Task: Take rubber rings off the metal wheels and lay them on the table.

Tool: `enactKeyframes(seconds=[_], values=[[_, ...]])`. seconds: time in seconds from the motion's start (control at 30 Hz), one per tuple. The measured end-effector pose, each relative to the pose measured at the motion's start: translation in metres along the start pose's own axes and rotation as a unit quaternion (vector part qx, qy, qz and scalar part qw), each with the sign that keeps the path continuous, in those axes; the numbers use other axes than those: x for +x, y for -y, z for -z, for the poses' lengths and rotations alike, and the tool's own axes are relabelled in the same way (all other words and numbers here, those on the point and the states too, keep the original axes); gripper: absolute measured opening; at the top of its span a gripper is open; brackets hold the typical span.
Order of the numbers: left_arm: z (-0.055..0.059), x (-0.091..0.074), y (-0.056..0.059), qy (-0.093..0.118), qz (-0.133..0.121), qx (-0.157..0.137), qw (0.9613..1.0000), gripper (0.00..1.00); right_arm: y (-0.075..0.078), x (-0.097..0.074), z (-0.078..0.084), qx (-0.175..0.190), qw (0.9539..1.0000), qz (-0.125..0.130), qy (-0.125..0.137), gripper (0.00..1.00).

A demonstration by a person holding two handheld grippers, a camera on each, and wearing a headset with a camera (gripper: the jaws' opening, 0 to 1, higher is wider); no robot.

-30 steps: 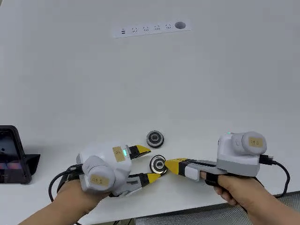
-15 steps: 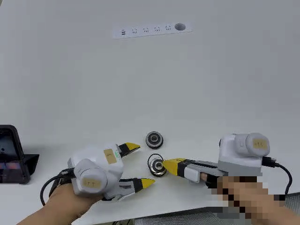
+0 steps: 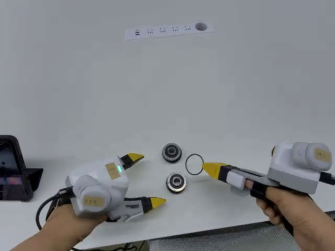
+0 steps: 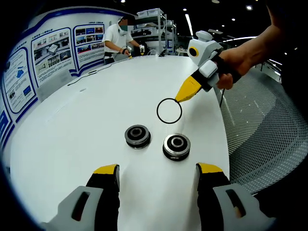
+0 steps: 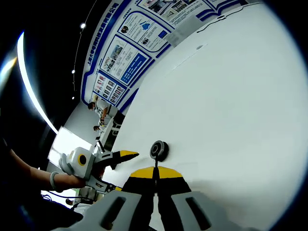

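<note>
Pinching rubber ring (image 3: pixel 194 164), right claw (image 3: pixel 210 169) pressed together; left claw (image 3: pixel 146 178) spread near wheels (image 3: pixel 176 182). Risk: thin ring may slip this tip grip, roll off counter (image 3: pixel 209 94) edge.

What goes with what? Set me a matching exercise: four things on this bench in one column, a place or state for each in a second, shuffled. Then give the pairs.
Things
1. ring
2. left gripper
3. power strip
4. wheels

Places and states
A. jaws wide open
B. at the far side of the table
C. pinched at the tip of the shut right gripper
D. lying side by side on the table, in front of the left gripper

Pairs: 1-C, 2-A, 3-B, 4-D
</note>
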State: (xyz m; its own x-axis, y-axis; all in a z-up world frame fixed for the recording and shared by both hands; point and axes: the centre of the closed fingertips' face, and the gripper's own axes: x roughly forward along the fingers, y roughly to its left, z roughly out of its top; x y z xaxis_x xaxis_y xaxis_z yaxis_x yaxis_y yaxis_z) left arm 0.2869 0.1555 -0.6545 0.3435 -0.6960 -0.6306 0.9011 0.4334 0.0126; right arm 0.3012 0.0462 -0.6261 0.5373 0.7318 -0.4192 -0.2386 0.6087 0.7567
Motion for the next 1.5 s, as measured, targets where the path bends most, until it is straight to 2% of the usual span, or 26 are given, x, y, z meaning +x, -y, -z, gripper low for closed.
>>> enactKeyframes(seconds=[0.1,0.2,0.5,0.6,0.67,0.9,1.13,1.27,1.5], values=[[0.0,0.0,0.001,0.001,0.0,-0.002,1.0,0.65,0.009,-0.002,-0.001,0.005,0.9999,0.011,0.001,0.02],[-0.001,0.0,0.002,0.002,0.003,-0.004,1.0,0.65,0.023,-0.002,0.003,0.008,0.9993,0.035,-0.008,0.02],[0.0,0.0,0.003,0.0,0.003,-0.005,1.0,0.63,0.035,0.0,0.007,0.002,0.998,0.061,-0.014,0.02],[0.001,0.0,0.003,-0.001,0.002,-0.004,1.0,0.63,0.036,0.002,0.004,-0.011,0.9978,0.065,-0.009,0.02],[0.001,0.0,0.003,0.0,0.002,-0.006,1.0,0.62,0.036,0.002,0.003,-0.021,0.9973,0.069,-0.008,0.06],[0.001,0.0,0.004,-0.001,0.005,-0.008,1.0,0.61,0.039,0.001,0.005,-0.067,0.9939,0.084,-0.023,0.14],[-0.001,0.001,0.005,0.002,0.008,-0.007,0.9999,0.59,0.038,-0.001,0.004,-0.099,0.9907,0.089,-0.03,0.24],[-0.003,0.0,0.006,0.005,0.009,-0.006,0.9999,0.56,0.037,-0.001,0.002,-0.127,0.9871,0.091,-0.034,0.29],[-0.012,0.002,0.012,0.014,0.02,-0.003,0.9997,0.46,0.022,0.003,0.005,-0.117,0.9908,0.06,-0.033,0.29]])
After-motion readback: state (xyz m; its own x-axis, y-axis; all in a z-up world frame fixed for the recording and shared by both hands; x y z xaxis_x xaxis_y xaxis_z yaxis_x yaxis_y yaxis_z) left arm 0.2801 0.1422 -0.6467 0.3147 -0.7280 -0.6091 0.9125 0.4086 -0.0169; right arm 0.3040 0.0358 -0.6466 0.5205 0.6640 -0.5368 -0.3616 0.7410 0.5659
